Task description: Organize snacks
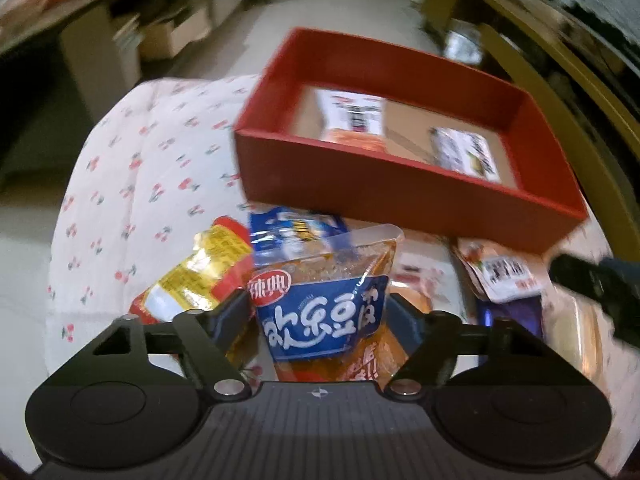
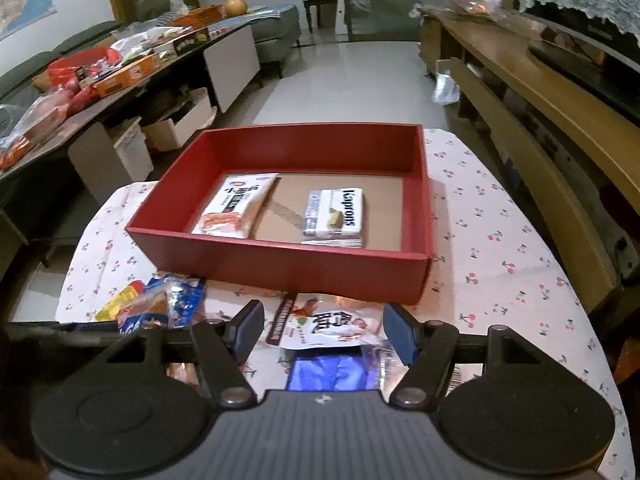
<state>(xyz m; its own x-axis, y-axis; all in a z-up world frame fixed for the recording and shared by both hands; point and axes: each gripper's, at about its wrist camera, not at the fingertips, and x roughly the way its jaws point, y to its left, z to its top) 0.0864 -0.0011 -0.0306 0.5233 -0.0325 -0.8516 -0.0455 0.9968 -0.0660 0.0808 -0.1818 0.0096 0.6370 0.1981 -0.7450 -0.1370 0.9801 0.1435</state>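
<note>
While our left gripper [image 1: 318, 312] clasps a blue-labelled pouch [image 1: 324, 300] at lower centre of its blurred view, our right gripper [image 2: 324, 330] stands open above a white packet [image 2: 328, 326] at lower centre, seemingly not touching it. Across the middle of both views, the red box [image 2: 288, 268] sits on the cherry-print cloth [image 2: 500, 240], holding a white bag [image 2: 236, 204] and a Kaprons pack [image 2: 336, 212]. A yellow packet [image 1: 196, 276] lies just left of the pouch.
</note>
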